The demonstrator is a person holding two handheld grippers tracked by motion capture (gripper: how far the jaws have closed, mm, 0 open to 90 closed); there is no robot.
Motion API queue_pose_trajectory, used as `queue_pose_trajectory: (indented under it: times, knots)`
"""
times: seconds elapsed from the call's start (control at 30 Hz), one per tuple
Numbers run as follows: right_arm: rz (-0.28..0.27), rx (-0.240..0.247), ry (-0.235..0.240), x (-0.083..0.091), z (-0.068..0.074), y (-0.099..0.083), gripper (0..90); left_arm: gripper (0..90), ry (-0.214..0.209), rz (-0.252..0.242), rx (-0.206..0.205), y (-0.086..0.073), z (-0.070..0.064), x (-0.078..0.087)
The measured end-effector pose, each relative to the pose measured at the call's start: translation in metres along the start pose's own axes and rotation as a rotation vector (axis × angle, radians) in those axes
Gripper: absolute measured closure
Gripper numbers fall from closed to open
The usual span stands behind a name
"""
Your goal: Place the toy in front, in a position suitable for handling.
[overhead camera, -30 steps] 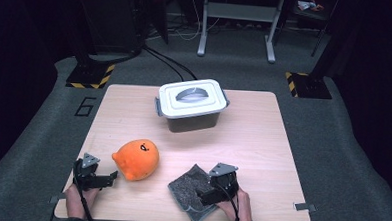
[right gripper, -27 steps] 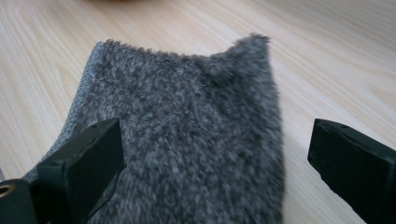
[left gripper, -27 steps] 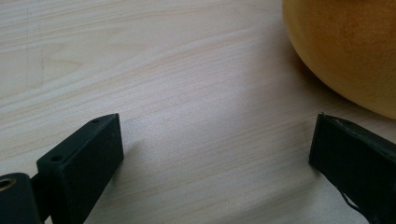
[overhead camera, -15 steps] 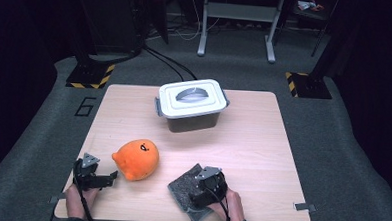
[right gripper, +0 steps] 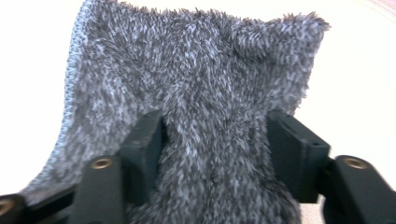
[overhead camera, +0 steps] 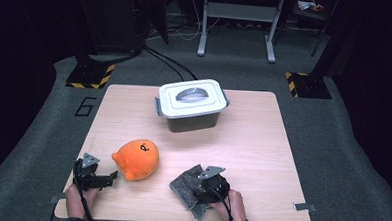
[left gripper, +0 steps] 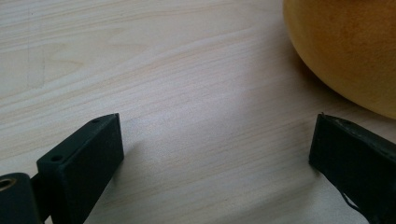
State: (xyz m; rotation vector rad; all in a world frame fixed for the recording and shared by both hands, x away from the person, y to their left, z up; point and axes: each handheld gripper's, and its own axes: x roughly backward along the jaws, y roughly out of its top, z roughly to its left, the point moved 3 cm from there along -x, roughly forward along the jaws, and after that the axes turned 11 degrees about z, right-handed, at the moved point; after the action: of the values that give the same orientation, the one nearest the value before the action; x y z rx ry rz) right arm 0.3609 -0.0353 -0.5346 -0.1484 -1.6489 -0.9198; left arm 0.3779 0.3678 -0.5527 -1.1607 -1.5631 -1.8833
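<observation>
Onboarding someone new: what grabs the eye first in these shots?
The orange plush toy near the table's front left, beside the open left gripper. Next, the fuzzy grey cloth bunched between the right gripper jaws at front right. Behind both stands a lidded white-topped box.

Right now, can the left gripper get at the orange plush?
Probably yes. The left gripper sits open on bare table, with the orange plush just ahead by one jaw and nothing between them.

cloth (overhead camera: 187, 184): grey, speckled | plush toy (overhead camera: 136, 159): orange | box lid (overhead camera: 192, 97): white
</observation>
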Motion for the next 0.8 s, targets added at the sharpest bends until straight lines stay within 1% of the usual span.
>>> queue_pose_trajectory:
  times: [0.07,0.13,0.2,0.23,0.27,0.33,0.43,0.47,0.5,0.57,0.63,0.67,0.77,0.8]
  knots:
    - [-0.002,-0.002,0.004,0.001,0.000,0.000,44.6,2.6,-0.001,-0.001,0.002,0.000,0.000,0.000]
    - [-0.009,0.010,0.003,0.001,-0.001,-0.001,49.3,2.6,0.000,0.000,0.000,0.000,0.000,0.000]
    - [-0.016,0.004,0.006,0.001,-0.001,-0.001,53.9,2.6,0.000,-0.001,0.001,0.000,0.000,0.000]
    - [-0.016,0.011,0.011,0.001,-0.001,-0.001,55.7,2.6,0.001,-0.001,0.001,0.000,0.000,0.000]
    - [-0.021,0.003,0.007,0.001,-0.001,-0.001,58.1,2.5,0.001,-0.002,0.000,0.000,0.000,0.000]
    - [-0.020,0.013,0.013,0.002,-0.001,-0.001,62.0,2.5,0.000,-0.002,0.000,0.000,0.000,0.000]
    - [-0.030,0.010,0.016,0.002,0.000,-0.001,66.0,2.5,0.001,-0.001,0.000,0.000,0.000,0.000]
    - [-0.032,0.013,0.022,0.002,-0.001,-0.001,67.1,2.5,0.000,-0.002,0.000,0.000,0.000,0.000]
    - [-0.039,0.005,0.025,0.001,-0.001,0.000,68.0,2.5,-0.001,-0.001,0.000,0.000,0.000,0.000]
    - [-0.038,0.011,0.032,0.002,-0.002,0.000,68.9,2.5,0.000,-0.001,0.002,0.000,0.000,0.000]
    - [-0.045,-0.001,0.040,0.003,-0.003,-0.001,69.4,2.6,0.000,-0.001,0.000,0.000,0.000,0.000]
    - [-0.064,-0.004,0.043,0.004,-0.003,0.000,69.7,2.5,-0.002,-0.001,0.002,0.000,0.000,0.000]
    - [-0.079,0.001,0.041,0.010,-0.003,0.002,69.7,2.5,0.001,-0.003,-0.001,0.000,0.000,0.000]
    - [-0.090,-0.006,0.043,0.012,-0.003,0.003,69.7,2.5,0.001,-0.003,-0.001,0.000,0.000,0.000]
